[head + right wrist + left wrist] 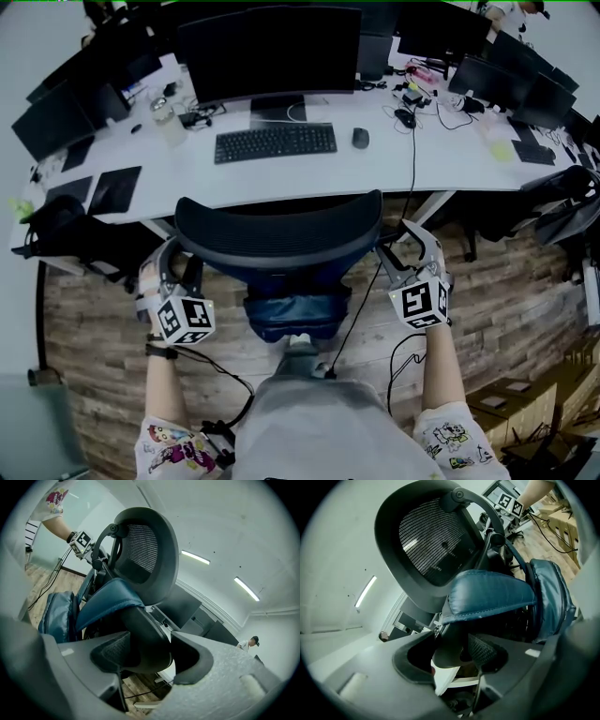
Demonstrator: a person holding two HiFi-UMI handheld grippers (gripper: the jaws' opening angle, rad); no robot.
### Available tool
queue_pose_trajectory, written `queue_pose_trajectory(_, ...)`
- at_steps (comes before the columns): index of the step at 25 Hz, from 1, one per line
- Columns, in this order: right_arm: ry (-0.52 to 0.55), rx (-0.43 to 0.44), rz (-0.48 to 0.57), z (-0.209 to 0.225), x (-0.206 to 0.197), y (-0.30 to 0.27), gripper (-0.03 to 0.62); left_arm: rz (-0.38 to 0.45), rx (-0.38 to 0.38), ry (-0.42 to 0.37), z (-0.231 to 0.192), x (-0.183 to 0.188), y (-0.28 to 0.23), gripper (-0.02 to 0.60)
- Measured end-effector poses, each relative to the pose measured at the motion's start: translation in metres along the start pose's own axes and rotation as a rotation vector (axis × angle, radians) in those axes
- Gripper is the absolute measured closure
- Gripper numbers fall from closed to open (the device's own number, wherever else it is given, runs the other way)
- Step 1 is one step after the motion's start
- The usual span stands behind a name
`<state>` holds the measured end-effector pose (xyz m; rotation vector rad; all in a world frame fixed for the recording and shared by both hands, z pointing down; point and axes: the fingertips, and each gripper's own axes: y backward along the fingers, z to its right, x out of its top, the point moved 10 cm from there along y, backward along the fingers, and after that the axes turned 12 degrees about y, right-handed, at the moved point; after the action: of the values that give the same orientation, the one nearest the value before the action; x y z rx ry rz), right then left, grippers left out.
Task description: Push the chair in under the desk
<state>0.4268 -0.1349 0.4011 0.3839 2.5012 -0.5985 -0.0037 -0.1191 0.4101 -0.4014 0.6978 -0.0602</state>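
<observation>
The office chair has a black mesh back [281, 234] and a blue seat cushion [298, 314]. It faces the white desk [375, 178], its back just below the desk's front edge in the head view. My left gripper [176, 261] is at the chair's left side, shut on the dark left armrest [452, 644], which fills the gap between the jaws. My right gripper [405, 246] is at the chair's right side, shut on the right armrest [145, 634]. Both gripper views look along the armrests at the mesh back [431, 545] [145, 550].
On the desk are a large monitor [272, 47], a keyboard [275, 142], a mouse [360, 138] and cables. Other chairs stand at the left [56, 230] and right [562, 202]. Cardboard boxes [525, 403] lie on the wooden floor at the lower right. A cable trails under the chair.
</observation>
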Motion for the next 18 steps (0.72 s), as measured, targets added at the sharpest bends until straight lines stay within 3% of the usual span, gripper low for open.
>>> queue_pose_trajectory(18, -0.018, -0.036, -0.032, 0.030, -0.011, -0.045, 0.330, 0.043, 0.000, -0.024, -0.019, 0.018, -0.064, 0.354)
